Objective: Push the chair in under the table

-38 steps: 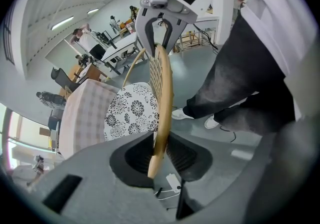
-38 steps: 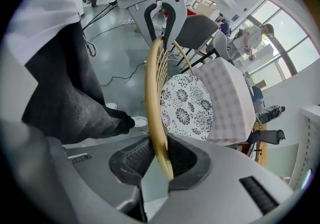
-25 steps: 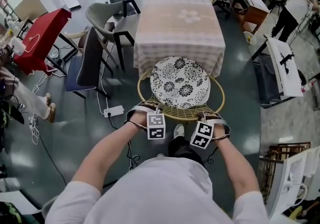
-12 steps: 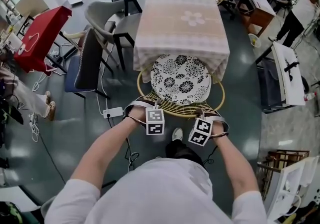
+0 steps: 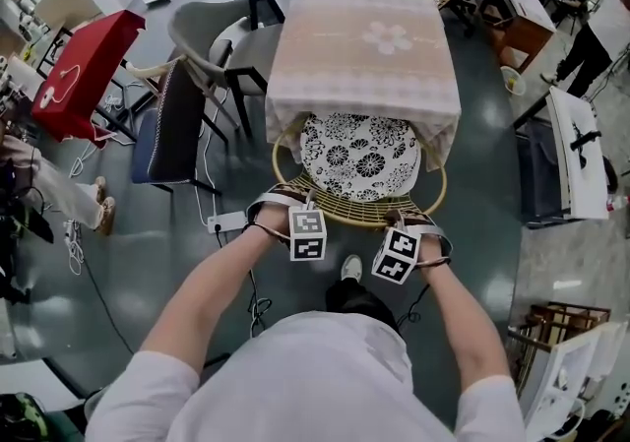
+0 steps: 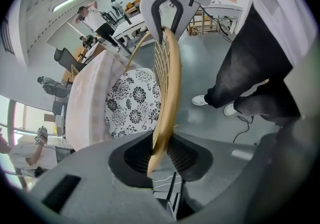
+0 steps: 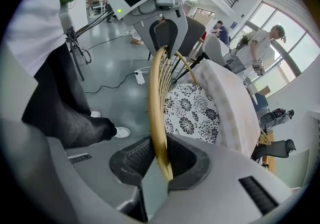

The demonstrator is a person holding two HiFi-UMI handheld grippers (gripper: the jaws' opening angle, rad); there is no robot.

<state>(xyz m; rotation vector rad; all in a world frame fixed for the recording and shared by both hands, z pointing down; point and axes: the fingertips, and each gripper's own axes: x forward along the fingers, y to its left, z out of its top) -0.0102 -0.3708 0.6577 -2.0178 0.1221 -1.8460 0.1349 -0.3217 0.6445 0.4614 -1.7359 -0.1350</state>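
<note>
chair (image 5: 345, 216) back rim is pinched by left gripper (image 6: 161, 150) and by right gripper (image 7: 161, 160), each clamped on the rim, side by side; chair is set against the table (image 5: 362, 36), floral cushion (image 5: 359, 157) front partly covered by the tablecloth edge

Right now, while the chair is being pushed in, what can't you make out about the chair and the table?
- Legs of the chair: in the head view they are hidden under its own seat and patterned cushion.
- Table legs: in the head view they are covered by the hanging tablecloth.
- Far edge of the cushion: in the head view it is tucked beneath the tablecloth's overhang.
- Whether the chair's legs clear the table legs: no view shows this.
</note>
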